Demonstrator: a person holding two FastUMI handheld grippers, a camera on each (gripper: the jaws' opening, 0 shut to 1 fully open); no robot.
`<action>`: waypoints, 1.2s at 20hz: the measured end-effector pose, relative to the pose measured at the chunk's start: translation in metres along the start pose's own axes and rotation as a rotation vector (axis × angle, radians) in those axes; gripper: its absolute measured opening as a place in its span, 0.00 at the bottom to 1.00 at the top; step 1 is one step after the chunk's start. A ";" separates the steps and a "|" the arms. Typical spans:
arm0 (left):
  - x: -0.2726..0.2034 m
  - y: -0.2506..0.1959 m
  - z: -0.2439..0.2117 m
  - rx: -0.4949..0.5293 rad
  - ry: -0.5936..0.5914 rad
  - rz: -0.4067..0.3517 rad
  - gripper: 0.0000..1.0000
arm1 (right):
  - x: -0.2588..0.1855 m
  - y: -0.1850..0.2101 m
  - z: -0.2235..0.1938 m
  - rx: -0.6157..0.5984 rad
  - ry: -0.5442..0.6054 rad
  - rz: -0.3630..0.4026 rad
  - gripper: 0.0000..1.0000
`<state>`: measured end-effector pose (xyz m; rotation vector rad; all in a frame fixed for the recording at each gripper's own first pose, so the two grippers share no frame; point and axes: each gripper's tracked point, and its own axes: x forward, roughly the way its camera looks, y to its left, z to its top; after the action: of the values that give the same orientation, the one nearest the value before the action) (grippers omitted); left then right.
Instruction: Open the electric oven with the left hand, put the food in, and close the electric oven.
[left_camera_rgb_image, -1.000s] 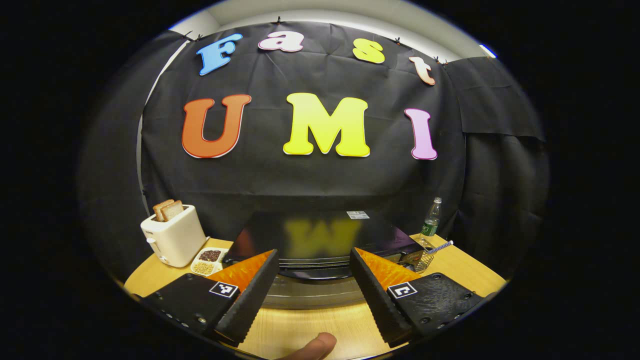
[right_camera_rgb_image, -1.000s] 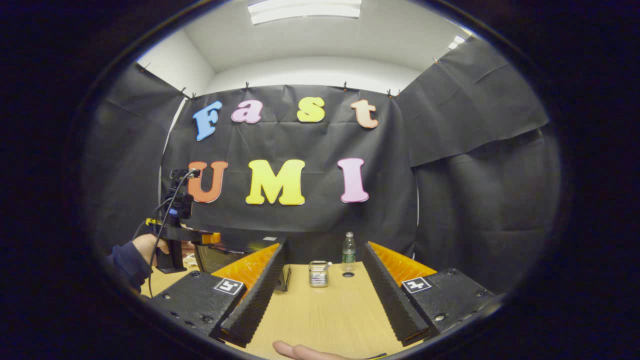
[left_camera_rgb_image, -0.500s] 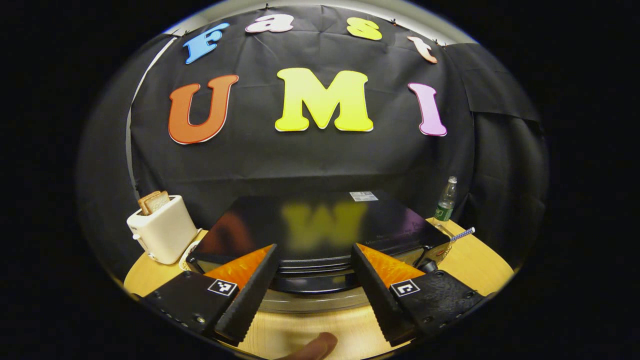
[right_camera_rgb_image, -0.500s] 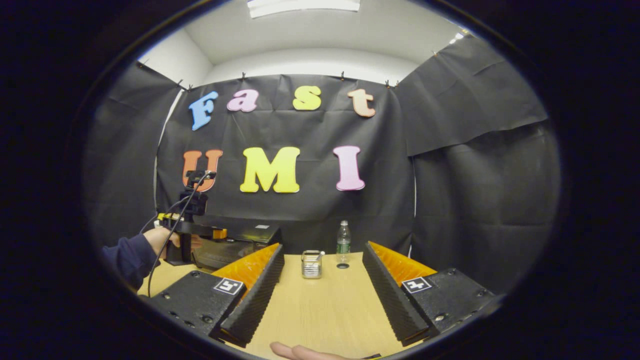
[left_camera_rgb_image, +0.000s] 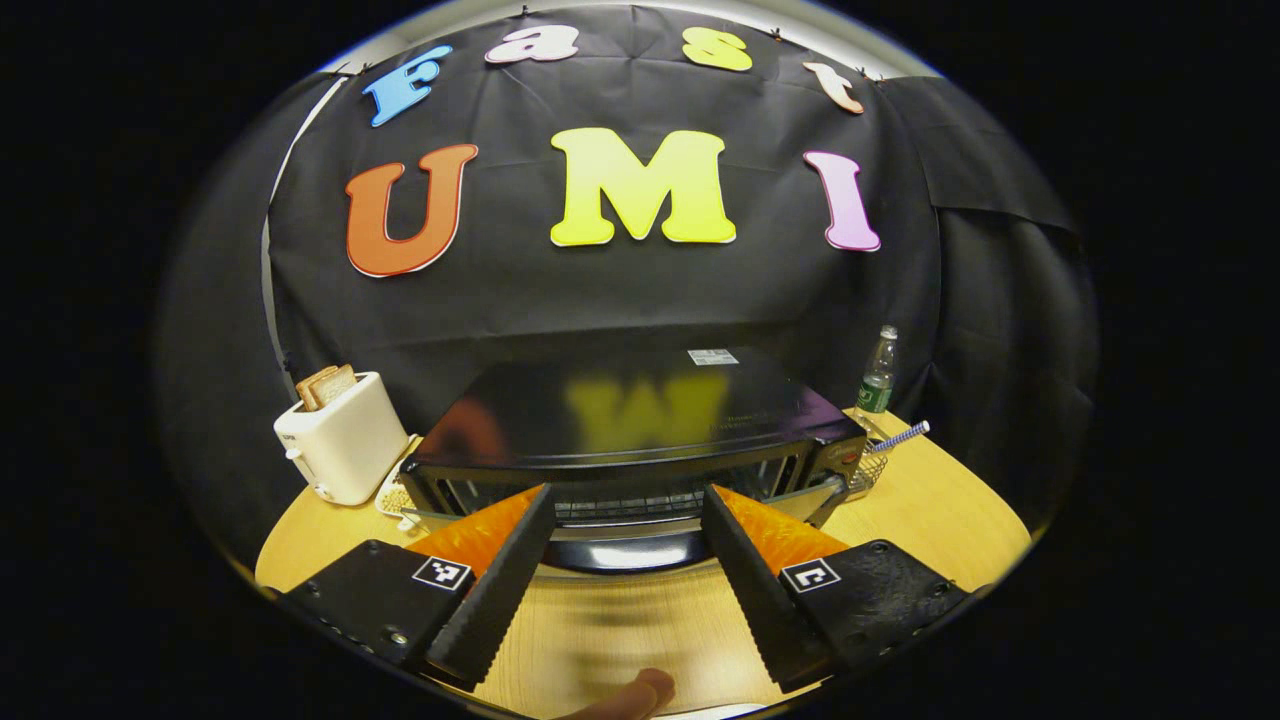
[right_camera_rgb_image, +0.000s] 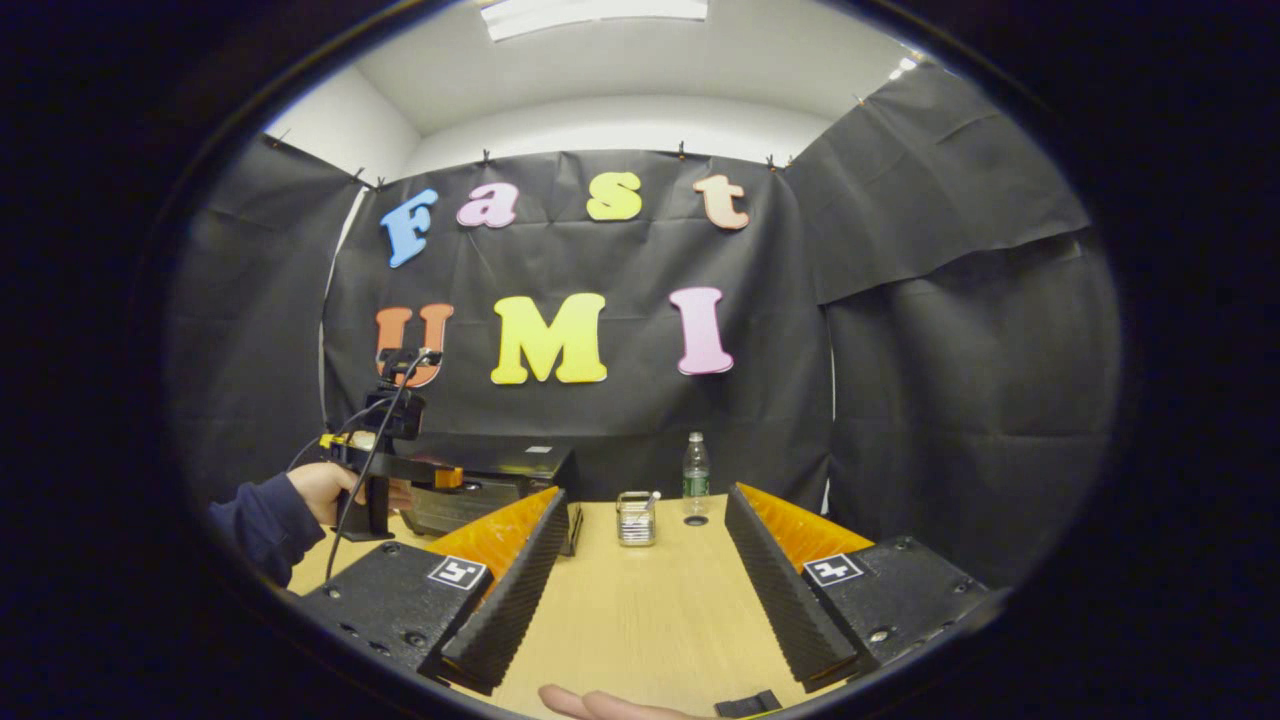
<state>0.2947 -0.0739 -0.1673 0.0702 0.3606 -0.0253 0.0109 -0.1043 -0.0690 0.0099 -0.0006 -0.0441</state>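
In the left gripper view the black electric oven (left_camera_rgb_image: 640, 415) stands straight ahead on the wooden table (left_camera_rgb_image: 940, 520). Its door is ajar at the top, and the wire rack (left_camera_rgb_image: 620, 500) shows through the gap. The door's dark handle (left_camera_rgb_image: 625, 552) runs across between my left gripper's (left_camera_rgb_image: 626, 492) fingers, which stand wide open and do not squeeze it. In the right gripper view a hand (right_camera_rgb_image: 320, 488) holds the left gripper (right_camera_rgb_image: 440, 472) at the oven's (right_camera_rgb_image: 500, 470) front. My right gripper (right_camera_rgb_image: 646, 495) hangs open over bare table, holding nothing.
A white toaster (left_camera_rgb_image: 345, 450) with bread slices (left_camera_rgb_image: 325, 385) stands left of the oven, beside a small dish (left_camera_rgb_image: 395, 495). To the oven's right are a wire basket (right_camera_rgb_image: 635, 518) with a striped straw (left_camera_rgb_image: 900, 440) and a water bottle (right_camera_rgb_image: 695, 468).
The oven door has tipped out at the top, so the rack now shows. The left gripper has drawn back and down with the handle between its fingers. The right gripper has barely shifted.
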 end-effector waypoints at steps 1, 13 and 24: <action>-0.005 -0.001 -0.004 -0.005 -0.001 -0.001 0.98 | -0.003 0.000 0.000 -0.005 -0.001 -0.002 1.00; -0.053 -0.010 -0.071 -0.063 0.034 -0.007 0.99 | -0.034 0.013 -0.020 -0.014 0.044 0.002 1.00; -0.070 -0.014 -0.156 -0.137 0.221 -0.042 0.96 | -0.033 0.046 -0.081 -0.037 0.180 0.038 0.96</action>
<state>0.1736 -0.0752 -0.2886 -0.0711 0.5834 -0.0340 -0.0201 -0.0563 -0.1492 -0.0231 0.1795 -0.0048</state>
